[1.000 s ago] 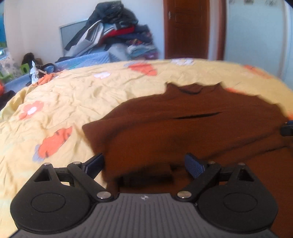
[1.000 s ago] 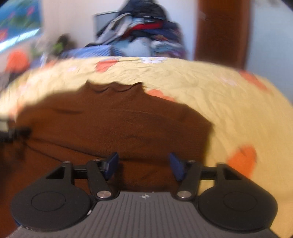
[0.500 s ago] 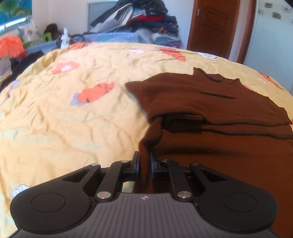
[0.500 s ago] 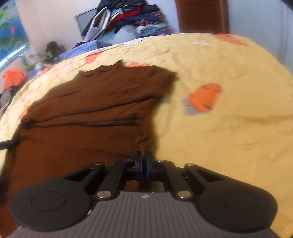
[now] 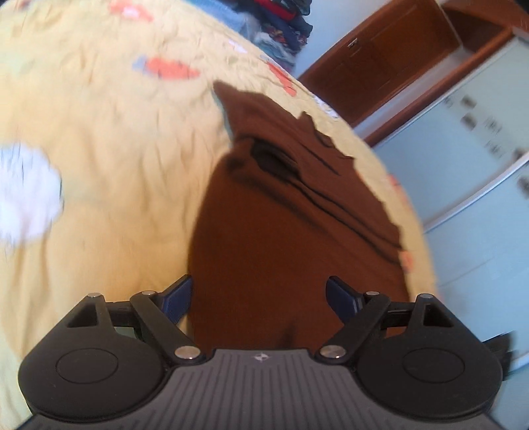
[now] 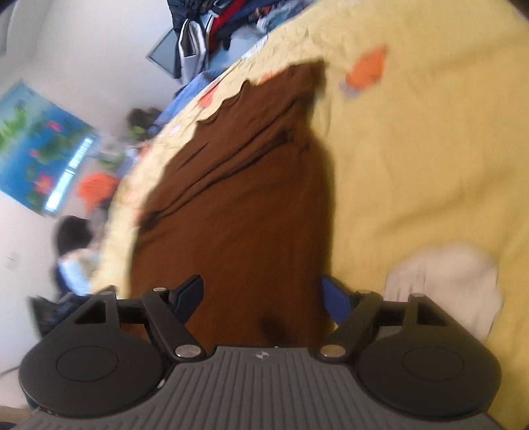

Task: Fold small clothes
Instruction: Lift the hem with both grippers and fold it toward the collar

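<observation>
A brown knitted sweater lies on the yellow bedspread, partly folded, its collar at the far end. My left gripper hangs over the sweater's near edge, rolled to one side, its jaws opening with brown cloth below the gap and the blue pads not pressing on it. In the right wrist view the same sweater stretches away from my right gripper, whose jaws are also opening above the cloth, pads clear of it. Both views are blurred and tilted.
The bedspread has orange and white flower prints. A white patch lies by the right gripper. A heap of clothes stands beyond the bed; a wooden door and pale wardrobe are at the far side.
Both grippers were open, shut on the sweater's near edge half a second ago, and now stand open again, off the cloth. Both views have rolled sharply and shifted along the bed.
</observation>
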`<action>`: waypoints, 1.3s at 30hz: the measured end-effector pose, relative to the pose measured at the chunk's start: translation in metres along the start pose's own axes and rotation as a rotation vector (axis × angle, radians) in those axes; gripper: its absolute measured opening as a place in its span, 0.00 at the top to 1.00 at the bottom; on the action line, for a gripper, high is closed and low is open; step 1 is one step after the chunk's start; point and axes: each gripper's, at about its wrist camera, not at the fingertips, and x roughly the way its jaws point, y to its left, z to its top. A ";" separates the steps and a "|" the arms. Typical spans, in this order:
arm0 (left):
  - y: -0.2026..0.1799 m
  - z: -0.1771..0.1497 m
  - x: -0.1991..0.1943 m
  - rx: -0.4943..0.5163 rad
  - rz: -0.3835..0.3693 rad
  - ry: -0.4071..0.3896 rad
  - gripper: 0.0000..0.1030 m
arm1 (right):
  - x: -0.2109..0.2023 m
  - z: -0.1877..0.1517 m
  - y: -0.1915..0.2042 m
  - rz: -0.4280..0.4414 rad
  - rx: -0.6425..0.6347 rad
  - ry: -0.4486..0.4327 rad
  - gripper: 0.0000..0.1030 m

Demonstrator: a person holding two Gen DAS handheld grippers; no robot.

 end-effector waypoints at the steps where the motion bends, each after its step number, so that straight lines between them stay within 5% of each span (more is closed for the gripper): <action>1: 0.001 0.000 0.000 -0.010 -0.017 0.012 0.17 | -0.001 -0.002 -0.005 0.033 0.037 0.003 0.24; 5: -0.004 0.004 0.007 0.018 -0.017 0.059 0.33 | 0.003 -0.005 -0.012 0.086 0.110 0.011 0.34; 7: -0.007 0.005 0.010 0.049 0.025 0.071 0.56 | 0.010 -0.005 -0.011 0.043 0.093 0.045 0.77; 9: -0.006 0.004 0.013 0.067 0.087 0.082 0.93 | 0.015 -0.006 -0.012 -0.010 0.066 0.062 0.95; 14: -0.008 0.000 0.001 0.148 0.178 0.052 0.94 | -0.008 -0.006 -0.016 -0.058 0.038 -0.011 0.93; 18: -0.005 -0.010 -0.005 0.156 0.142 0.058 0.89 | -0.015 -0.010 -0.038 -0.022 0.103 -0.026 0.94; 20: 0.001 -0.014 -0.010 0.080 0.081 0.098 0.80 | -0.015 -0.017 -0.035 0.000 0.137 -0.009 0.81; 22: 0.010 -0.023 -0.019 0.006 0.003 0.115 0.56 | -0.020 -0.028 -0.025 0.067 0.130 0.023 0.41; 24: 0.014 -0.035 -0.029 -0.029 -0.052 0.122 0.47 | -0.022 -0.048 -0.016 0.134 0.118 0.074 0.29; 27: 0.013 -0.048 -0.035 -0.032 -0.067 0.122 0.48 | -0.017 -0.078 -0.001 0.162 0.082 0.146 0.37; 28: 0.012 -0.050 -0.035 -0.022 -0.064 0.118 0.51 | -0.018 -0.083 0.001 0.150 0.077 0.151 0.52; 29: 0.010 -0.051 -0.035 -0.013 -0.044 0.114 0.60 | -0.016 -0.086 0.002 0.130 0.076 0.165 0.65; 30: 0.009 -0.051 -0.032 -0.010 -0.003 0.125 0.94 | -0.014 -0.090 0.004 0.105 0.064 0.179 0.87; 35: 0.016 -0.052 -0.042 0.023 0.058 0.126 0.96 | -0.042 -0.089 -0.008 0.009 0.007 0.096 0.90; 39: 0.032 -0.057 -0.048 -0.045 -0.023 0.180 0.91 | -0.048 -0.093 -0.028 0.039 0.101 0.109 0.89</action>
